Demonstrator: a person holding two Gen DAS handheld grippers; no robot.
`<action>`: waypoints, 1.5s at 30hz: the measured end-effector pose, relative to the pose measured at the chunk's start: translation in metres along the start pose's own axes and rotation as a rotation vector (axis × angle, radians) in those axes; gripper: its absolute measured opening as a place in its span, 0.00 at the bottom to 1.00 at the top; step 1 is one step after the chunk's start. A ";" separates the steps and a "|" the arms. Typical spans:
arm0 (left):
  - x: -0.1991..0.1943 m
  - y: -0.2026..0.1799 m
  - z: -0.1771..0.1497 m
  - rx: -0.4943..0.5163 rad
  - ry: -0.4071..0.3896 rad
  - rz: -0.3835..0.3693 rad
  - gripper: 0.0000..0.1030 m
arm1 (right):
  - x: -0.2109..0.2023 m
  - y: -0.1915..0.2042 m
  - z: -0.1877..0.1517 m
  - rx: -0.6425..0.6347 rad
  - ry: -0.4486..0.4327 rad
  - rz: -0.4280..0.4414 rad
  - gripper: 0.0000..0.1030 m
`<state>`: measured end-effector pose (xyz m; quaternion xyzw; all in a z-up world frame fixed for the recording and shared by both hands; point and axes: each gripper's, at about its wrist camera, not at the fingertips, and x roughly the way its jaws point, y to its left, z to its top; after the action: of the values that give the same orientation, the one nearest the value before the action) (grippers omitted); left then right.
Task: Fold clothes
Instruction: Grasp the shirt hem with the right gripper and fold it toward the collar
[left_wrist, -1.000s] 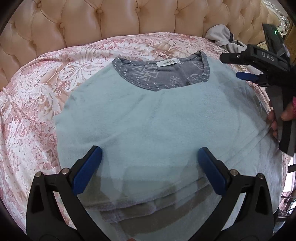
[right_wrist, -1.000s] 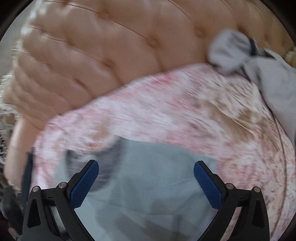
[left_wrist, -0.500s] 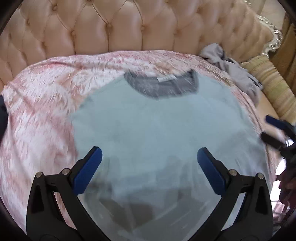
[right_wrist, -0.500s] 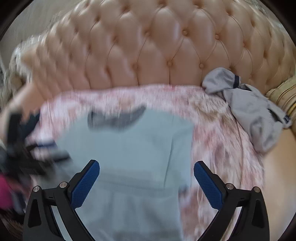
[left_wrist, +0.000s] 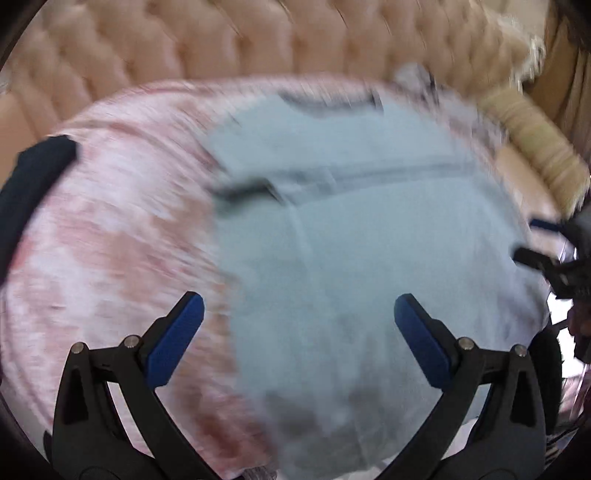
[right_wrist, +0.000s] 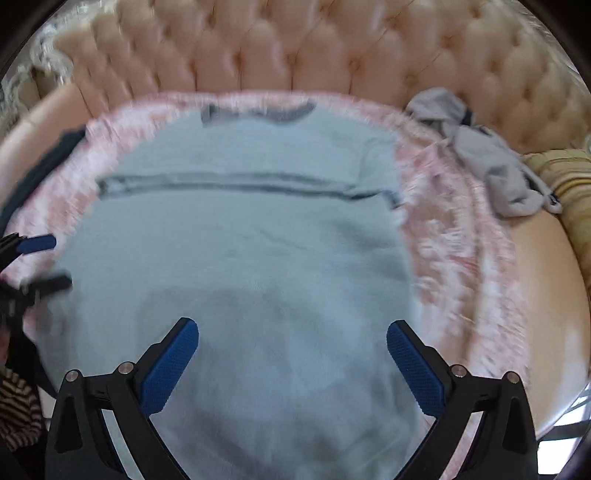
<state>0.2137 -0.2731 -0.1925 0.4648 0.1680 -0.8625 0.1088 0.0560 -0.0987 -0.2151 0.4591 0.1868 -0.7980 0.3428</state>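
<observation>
A pale blue top (right_wrist: 251, 243) with a grey collar (right_wrist: 258, 110) lies flat on the pink patterned bedspread (right_wrist: 454, 236), its sleeves folded across the chest in a horizontal band. It also shows, blurred, in the left wrist view (left_wrist: 362, 251). My left gripper (left_wrist: 299, 343) is open and empty above the top's lower left edge. My right gripper (right_wrist: 291, 362) is open and empty above the top's lower middle. Each gripper shows at the edge of the other's view: the right one (left_wrist: 546, 243) and the left one (right_wrist: 33, 262).
A crumpled grey garment (right_wrist: 480, 151) lies at the back right of the bed. A dark blue garment (left_wrist: 29, 184) lies at the left edge. The tufted beige headboard (right_wrist: 295, 48) stands behind. A striped cushion (right_wrist: 569, 181) is at the far right.
Both grippers have pulled back toward the foot of the bed, so more of the top shows. The left view has swung left; both remain open.
</observation>
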 end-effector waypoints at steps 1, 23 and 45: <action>-0.013 0.009 0.002 -0.020 -0.012 -0.032 1.00 | -0.020 -0.002 -0.003 0.014 -0.042 0.006 1.00; -0.010 -0.047 -0.087 0.195 0.194 -0.128 1.00 | -0.052 -0.055 -0.138 0.307 -0.016 0.010 0.49; -0.023 -0.005 -0.113 0.025 0.272 -0.171 1.00 | -0.043 -0.050 -0.126 0.192 0.019 0.004 0.09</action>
<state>0.3112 -0.2232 -0.2305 0.5628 0.2093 -0.7997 0.0055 0.1112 0.0297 -0.2428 0.4979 0.1116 -0.8071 0.2970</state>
